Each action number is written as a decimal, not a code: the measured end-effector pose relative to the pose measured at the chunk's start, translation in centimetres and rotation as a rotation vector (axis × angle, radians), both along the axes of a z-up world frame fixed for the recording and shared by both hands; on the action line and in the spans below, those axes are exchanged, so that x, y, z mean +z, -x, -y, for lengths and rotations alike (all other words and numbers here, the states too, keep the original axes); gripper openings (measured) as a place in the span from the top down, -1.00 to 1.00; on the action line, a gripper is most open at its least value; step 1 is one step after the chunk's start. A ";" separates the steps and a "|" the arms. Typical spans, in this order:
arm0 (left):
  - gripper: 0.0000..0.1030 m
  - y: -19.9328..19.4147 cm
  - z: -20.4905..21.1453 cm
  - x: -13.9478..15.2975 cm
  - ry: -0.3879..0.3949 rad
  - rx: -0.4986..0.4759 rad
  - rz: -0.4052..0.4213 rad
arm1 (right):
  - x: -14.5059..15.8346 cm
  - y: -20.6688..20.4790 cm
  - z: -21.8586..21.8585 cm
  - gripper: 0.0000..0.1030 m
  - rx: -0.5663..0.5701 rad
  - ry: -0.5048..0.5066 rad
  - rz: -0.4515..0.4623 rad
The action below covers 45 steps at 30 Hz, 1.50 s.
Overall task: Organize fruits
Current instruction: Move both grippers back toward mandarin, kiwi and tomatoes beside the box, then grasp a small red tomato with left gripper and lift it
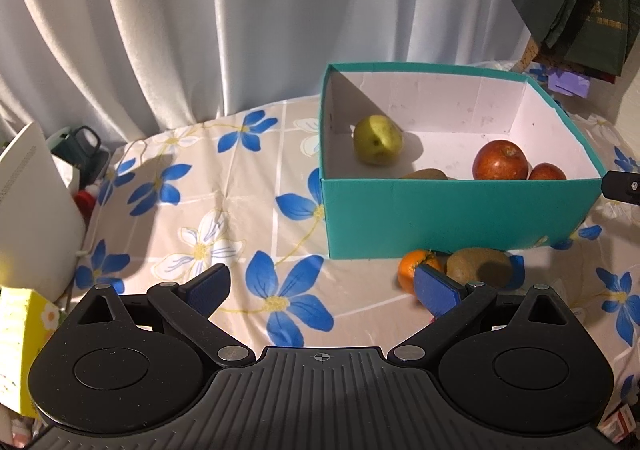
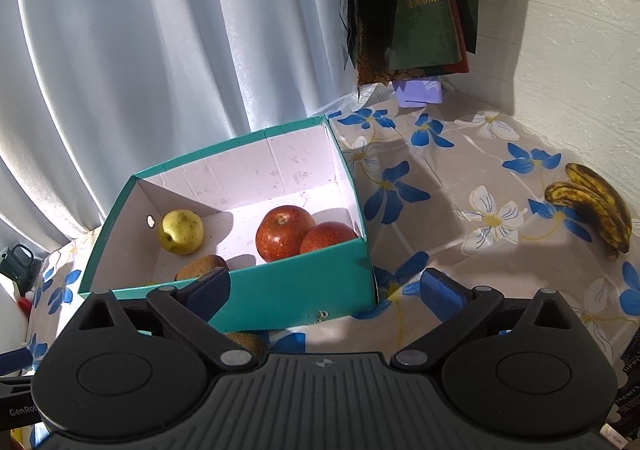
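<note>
**Surroundings of the table**

A tablecloth [image 1: 224,190] printed with blue and white flowers on a beige ground is spread over the table. A pale, pleated curtain [image 1: 180,22] is hung behind it, reaching down to the table's far edge. Dark green bags [image 2: 420,2] with gold lettering are hung at the corner, against a rough white wall [image 2: 580,50]. Just below them, a small lilac box [image 2: 418,92] is set on the cloth. At the table's left end, a white rounded appliance [image 1: 32,202] is seen, with a dark green mug-like object [image 1: 82,140] behind it, though its form is poorly resolved. A yellow flowered carton [image 1: 24,338] is placed nearer the camera.
</note>
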<state>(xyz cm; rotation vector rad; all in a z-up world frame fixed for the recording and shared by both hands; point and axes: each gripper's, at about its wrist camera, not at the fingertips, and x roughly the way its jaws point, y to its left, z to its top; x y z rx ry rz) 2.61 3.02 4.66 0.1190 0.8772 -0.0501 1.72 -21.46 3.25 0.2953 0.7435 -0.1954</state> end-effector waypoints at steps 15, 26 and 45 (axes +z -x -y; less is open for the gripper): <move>-0.96 1.5 0.0 -0.1 -0.023 0.008 -0.010 | 0.3 1.6 -0.4 -1.00 -0.008 0.024 -0.020; -0.96 1.8 0.3 -1.1 -0.044 0.010 -0.036 | 0.1 2.4 -0.4 -1.00 0.005 0.045 -0.029; -0.95 3.4 0.2 -5.2 -0.087 -0.043 0.085 | -3.0 6.1 -2.6 -1.00 0.129 0.098 0.031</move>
